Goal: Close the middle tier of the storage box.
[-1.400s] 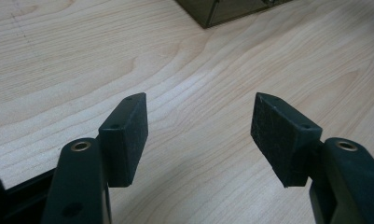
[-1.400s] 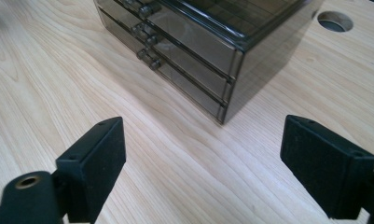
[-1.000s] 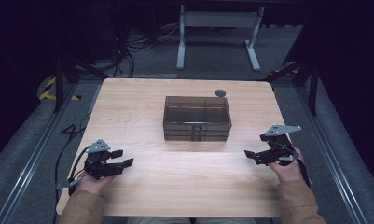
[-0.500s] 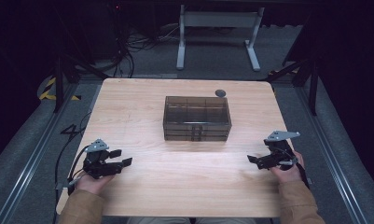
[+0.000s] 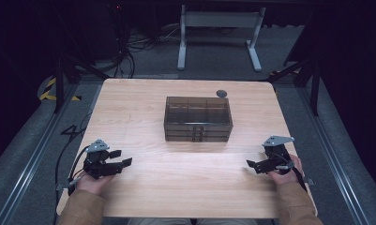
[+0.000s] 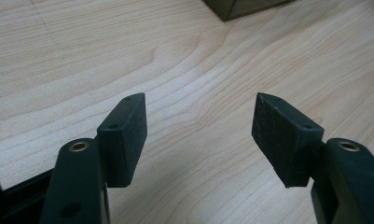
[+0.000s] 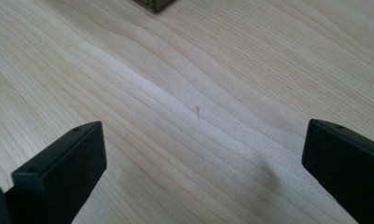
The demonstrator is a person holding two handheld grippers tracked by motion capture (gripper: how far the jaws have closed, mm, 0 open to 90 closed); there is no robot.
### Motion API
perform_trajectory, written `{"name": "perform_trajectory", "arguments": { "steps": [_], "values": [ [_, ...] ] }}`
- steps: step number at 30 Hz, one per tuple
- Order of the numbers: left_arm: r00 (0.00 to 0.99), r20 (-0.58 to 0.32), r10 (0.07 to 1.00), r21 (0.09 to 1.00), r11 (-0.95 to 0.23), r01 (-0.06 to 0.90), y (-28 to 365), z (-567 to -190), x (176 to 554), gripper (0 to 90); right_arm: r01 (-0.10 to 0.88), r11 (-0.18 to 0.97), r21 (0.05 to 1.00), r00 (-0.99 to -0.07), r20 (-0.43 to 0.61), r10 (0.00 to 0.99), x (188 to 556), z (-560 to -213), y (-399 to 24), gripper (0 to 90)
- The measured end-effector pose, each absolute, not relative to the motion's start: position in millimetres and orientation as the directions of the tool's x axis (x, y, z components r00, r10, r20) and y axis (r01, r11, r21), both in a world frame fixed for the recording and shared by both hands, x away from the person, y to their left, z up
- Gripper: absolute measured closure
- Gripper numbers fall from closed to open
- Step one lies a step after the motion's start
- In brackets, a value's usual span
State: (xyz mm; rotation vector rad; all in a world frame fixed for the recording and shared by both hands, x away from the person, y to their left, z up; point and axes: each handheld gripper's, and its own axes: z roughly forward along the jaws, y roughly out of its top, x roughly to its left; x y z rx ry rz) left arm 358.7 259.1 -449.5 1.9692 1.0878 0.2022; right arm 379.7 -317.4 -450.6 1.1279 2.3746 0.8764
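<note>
Fingers [image 5: 126,162] of our left gripper [image 5: 114,162] stood apart in the high view, low over the near left part of the worktop [image 5: 143,108], and they held nothing. Our right gripper [image 5: 257,165] hovered at the near right, also with its fingers apart and empty. The brown transparent drawer box [image 5: 198,118] stood in the middle of the worktop, well apart from both grippers, and a small dark round thing [image 5: 221,93] lay just behind it. We judged that the work was at its start, and that the next move called for a reach forward to the box. Around us the room was dark, with cables [image 5: 129,42] and a grey frame [image 5: 219,33] on the floor.

In the left gripper view the fingers [image 6: 124,135] were spread over bare pale wood, with a corner of the box [image 6: 240,7] at the top.

In the right gripper view the fingers [image 7: 63,168] stood wide apart over clean wood grain.
</note>
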Motion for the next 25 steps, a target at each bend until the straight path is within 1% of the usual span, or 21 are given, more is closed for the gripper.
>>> {"name": "perform_trajectory", "arguments": {
  "steps": [13,25],
  "values": [
    [0.601,-0.217,0.769,0.750,-0.262,0.607,257.7,-453.7,359.9,35.4,0.563,0.496,0.661,-0.626,-0.051,0.778,381.3,-456.0,-310.7,0.0],
    [0.598,-0.230,0.768,0.748,-0.254,0.614,258.5,-453.7,360.0,35.3,0.571,0.526,0.630,-0.640,-0.059,0.766,383.0,-458.6,-304.7,1.0]
  ]
}}
